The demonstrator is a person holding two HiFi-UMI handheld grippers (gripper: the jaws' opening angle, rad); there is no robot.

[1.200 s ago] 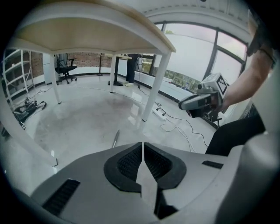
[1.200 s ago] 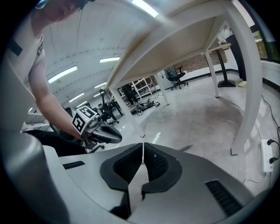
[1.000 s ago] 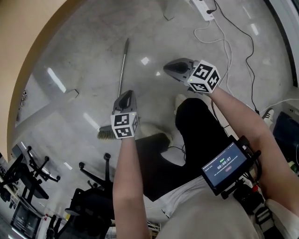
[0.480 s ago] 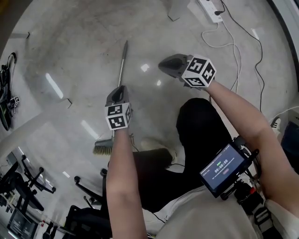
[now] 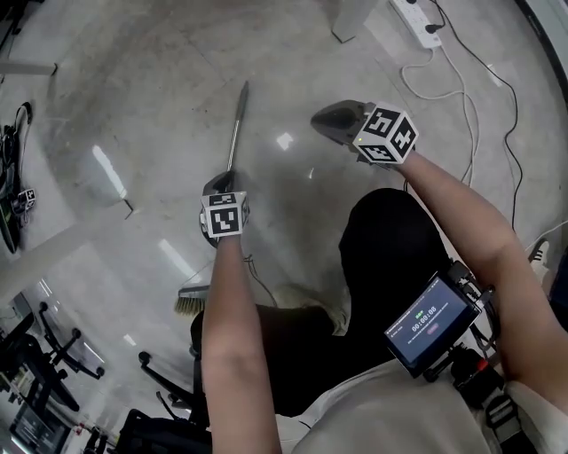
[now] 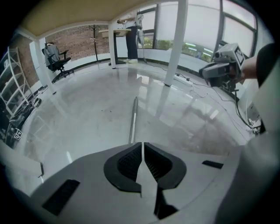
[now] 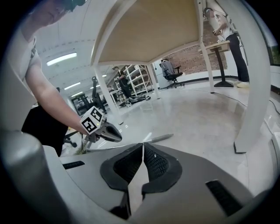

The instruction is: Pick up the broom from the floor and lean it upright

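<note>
broom handle (image 5: 237, 124): middle bit's behind the left gripper (image 5: 219, 182) in head view
broom bristles (image 5: 188, 303): half tucked behind the forearm
power strip (image 5: 419, 11): chopped by the top edge
screen (image 5: 431, 324): text's way too tiny to read

**Floor** (image 5: 133, 106): smooth, glossy grey, concrete-like in look, mirroring the ceiling lights.
**Broom handle** (image 5: 237, 124): smooth grey metal with a dull sheen.
**Bristles** (image 5: 189, 304): pale, straw-like fibre, rough.
**Left gripper** (image 6: 142, 148) and **right gripper** (image 7: 142, 151): shells of matt grey plastic. Their pads (image 6: 129, 164) are black, finely ribbed and rubbery in look.
**Marker cube** (image 5: 387, 135): matt white faces with black print.
**Cables** (image 5: 461, 97) and **power strip** (image 5: 417, 11): smooth white plastic.
**Trousers** (image 5: 390, 257): matt black cloth.
**Screen** (image 5: 430, 324): glossy face in a black plastic frame.
**Far wall** (image 6: 83, 41): rough reddish brick.
</note>
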